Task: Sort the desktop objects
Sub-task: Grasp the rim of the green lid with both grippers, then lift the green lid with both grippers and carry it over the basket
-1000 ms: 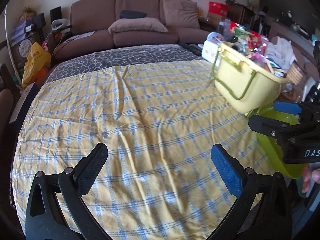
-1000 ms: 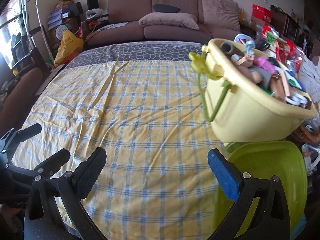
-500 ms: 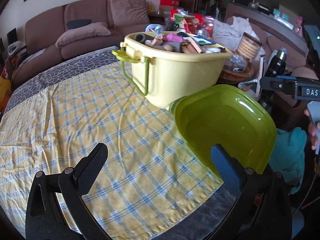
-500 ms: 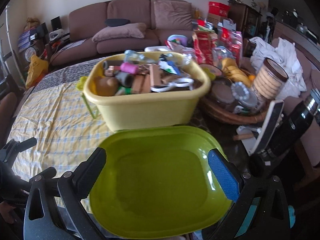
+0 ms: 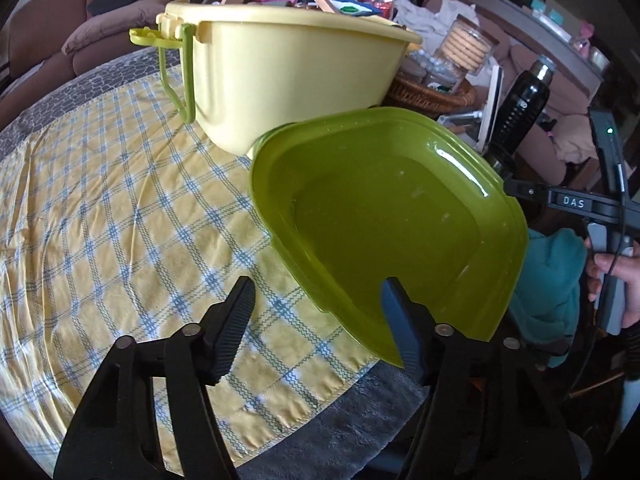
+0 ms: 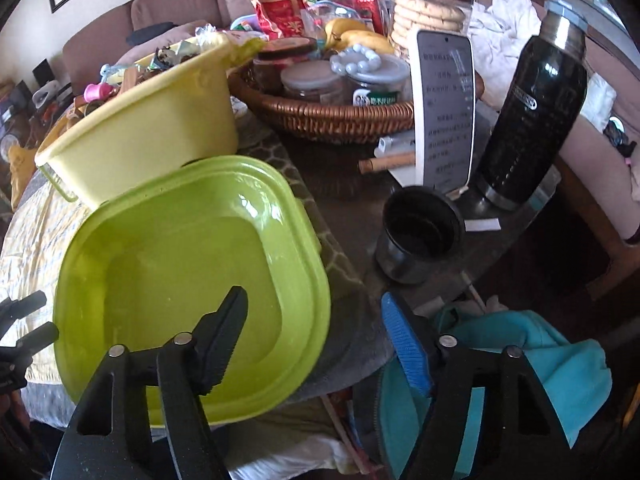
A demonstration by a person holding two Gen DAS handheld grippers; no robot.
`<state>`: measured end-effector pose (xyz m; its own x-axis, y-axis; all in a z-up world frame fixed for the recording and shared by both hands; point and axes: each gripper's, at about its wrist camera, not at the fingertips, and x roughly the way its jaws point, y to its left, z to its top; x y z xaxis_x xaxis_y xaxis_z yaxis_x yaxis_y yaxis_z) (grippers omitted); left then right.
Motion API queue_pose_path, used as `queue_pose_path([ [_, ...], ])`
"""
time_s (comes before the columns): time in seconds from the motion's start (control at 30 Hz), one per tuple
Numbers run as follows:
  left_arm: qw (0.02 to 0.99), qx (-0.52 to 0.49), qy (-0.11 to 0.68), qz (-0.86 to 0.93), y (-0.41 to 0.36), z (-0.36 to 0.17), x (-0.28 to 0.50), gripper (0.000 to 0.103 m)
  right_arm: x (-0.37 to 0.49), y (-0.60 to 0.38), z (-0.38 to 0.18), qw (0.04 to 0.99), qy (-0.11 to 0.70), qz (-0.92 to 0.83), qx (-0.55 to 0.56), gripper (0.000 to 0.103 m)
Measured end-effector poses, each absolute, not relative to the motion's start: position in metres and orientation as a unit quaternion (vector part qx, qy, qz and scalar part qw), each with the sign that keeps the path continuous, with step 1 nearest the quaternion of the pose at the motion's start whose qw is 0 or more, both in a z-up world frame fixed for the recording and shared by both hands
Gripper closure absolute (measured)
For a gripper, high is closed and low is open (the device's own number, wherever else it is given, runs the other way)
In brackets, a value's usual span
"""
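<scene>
A lime-green tray [image 5: 392, 216] leans against a pale yellow tub [image 5: 288, 76] heaped with several small items, on the yellow checked tablecloth [image 5: 120, 208]. My left gripper [image 5: 320, 316] straddles the tray's near rim, one finger outside it and one over its inside. Its jaws are closing and the pads are clear of the plastic. In the right wrist view my right gripper [image 6: 316, 332] straddles the right rim of the green tray [image 6: 180, 260] the same way, jaws closing, not pressing. The yellow tub [image 6: 152, 136] stands behind the tray.
Right of the tray stand a black cup [image 6: 420, 232], a phone on a stand [image 6: 444, 112], a black flask [image 6: 532, 100] and a wicker basket [image 6: 340, 120] of jars. A teal cloth [image 6: 540, 368] hangs below the table edge. A sofa is behind.
Both views have swung right, from the bare tablecloth to the tub and green tray. Both grippers have come up to the tray's rim and their jaws have narrowed from wide open.
</scene>
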<state>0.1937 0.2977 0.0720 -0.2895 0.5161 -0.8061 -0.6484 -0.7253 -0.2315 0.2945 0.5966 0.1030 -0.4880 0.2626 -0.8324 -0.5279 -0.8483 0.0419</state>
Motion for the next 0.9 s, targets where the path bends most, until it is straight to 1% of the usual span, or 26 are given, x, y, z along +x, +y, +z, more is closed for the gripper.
queue_pose_path([
  [0.03,0.369,-0.477,0.070,0.795,0.300,0.069,0.195,0.052,0.295,0.597,0.099,0.226,0.154,0.849,-0.452,0.053],
  [0.07,0.374,-0.482,0.070,0.790,0.302,0.065,0.197,0.058,0.296,0.598,0.096,0.220,0.164,0.848,-0.454,0.063],
  [0.1,0.379,-0.486,0.071,0.784,0.305,0.063,0.199,0.064,0.297,0.598,0.093,0.213,0.175,0.846,-0.456,0.068],
  [0.17,0.389,-0.492,0.075,0.775,0.312,0.058,0.204,0.066,0.297,0.598,0.089,0.202,0.190,0.845,-0.457,0.072],
  [0.3,0.390,-0.495,0.091,0.771,0.322,0.054,0.209,0.065,0.297,0.595,0.088,0.199,0.195,0.844,-0.457,0.072],
  [0.53,0.405,-0.485,0.072,0.772,0.311,0.077,0.208,0.064,0.306,0.593,0.111,0.188,0.203,0.858,-0.432,0.073],
  [0.8,0.423,-0.481,0.016,0.768,0.290,0.124,0.198,0.061,0.304,0.583,0.163,0.178,0.186,0.882,-0.395,0.073],
  [0.9,0.433,-0.483,-0.029,0.761,0.281,0.142,0.192,0.058,0.304,0.582,0.184,0.172,0.183,0.890,-0.380,0.073],
])
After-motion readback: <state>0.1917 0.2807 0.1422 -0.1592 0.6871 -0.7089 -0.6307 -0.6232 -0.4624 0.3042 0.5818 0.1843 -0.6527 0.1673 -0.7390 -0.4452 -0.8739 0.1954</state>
